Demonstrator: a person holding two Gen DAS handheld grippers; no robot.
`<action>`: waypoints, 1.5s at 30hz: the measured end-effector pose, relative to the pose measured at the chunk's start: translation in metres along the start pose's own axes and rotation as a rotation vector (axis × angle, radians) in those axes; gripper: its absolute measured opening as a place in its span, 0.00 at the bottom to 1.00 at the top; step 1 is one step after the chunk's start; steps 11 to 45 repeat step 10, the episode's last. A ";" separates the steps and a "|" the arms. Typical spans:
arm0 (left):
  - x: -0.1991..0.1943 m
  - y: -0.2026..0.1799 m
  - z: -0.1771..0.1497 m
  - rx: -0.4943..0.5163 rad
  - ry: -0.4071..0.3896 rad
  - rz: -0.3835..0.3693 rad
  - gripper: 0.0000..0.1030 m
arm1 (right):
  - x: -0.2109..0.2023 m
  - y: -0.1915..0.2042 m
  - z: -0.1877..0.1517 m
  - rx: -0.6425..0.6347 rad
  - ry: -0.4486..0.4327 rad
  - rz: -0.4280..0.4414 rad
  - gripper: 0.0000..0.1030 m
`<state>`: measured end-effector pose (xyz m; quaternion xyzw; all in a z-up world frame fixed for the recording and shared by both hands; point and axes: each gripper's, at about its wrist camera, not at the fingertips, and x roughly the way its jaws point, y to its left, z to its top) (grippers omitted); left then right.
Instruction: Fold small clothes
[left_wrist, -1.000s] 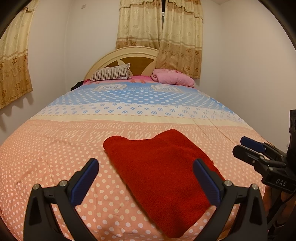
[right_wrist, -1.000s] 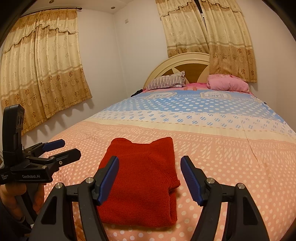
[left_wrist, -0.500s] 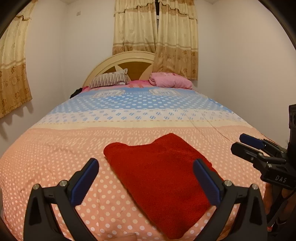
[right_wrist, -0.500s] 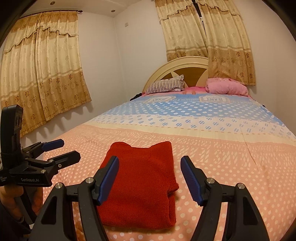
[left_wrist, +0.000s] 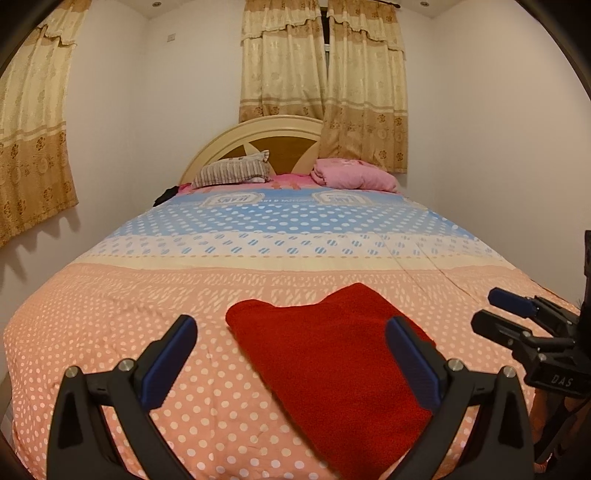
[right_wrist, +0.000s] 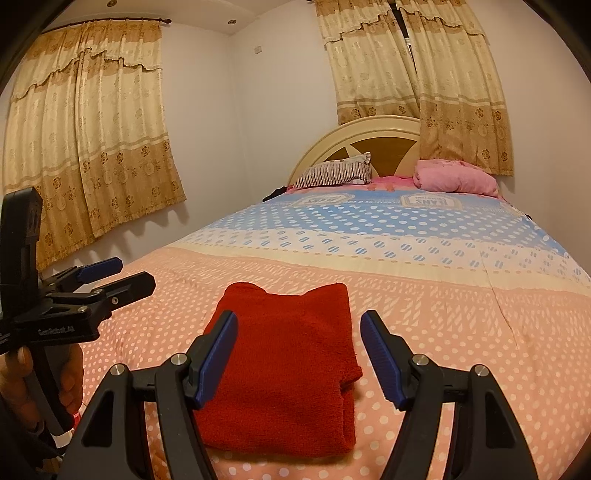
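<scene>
A folded red knit garment (left_wrist: 332, 362) (right_wrist: 288, 362) lies flat near the foot of the bed. My left gripper (left_wrist: 291, 354) hovers over the garment's left part, open, nothing between its blue pads. My right gripper (right_wrist: 299, 350) stands open above the garment's near end, also holding nothing. Each gripper shows in the other's view: the right gripper (left_wrist: 509, 317) at the right edge, the left gripper (right_wrist: 107, 277) at the left edge with a hand on its handle.
The bed (left_wrist: 110, 332) has a peach, cream and blue dotted cover. A striped pillow (left_wrist: 232, 173) and a pink bundle (left_wrist: 354, 175) lie at the headboard. Curtains (right_wrist: 92, 147) hang on the left and back walls; a bare wall stands on the right.
The left wrist view has tipped up a little, so the garment sits lower in the frame. The garment and the right gripper have not moved.
</scene>
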<state>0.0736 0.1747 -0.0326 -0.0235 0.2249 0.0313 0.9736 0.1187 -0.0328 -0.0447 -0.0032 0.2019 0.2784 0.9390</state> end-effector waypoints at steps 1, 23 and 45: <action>0.000 0.001 0.000 0.000 -0.002 0.002 1.00 | 0.000 0.000 0.000 -0.001 0.000 0.000 0.68; -0.002 0.002 -0.002 0.001 -0.015 0.002 1.00 | -0.002 0.001 -0.001 0.001 -0.008 0.001 0.68; -0.002 0.002 -0.002 0.001 -0.015 0.002 1.00 | -0.002 0.001 -0.001 0.001 -0.008 0.001 0.68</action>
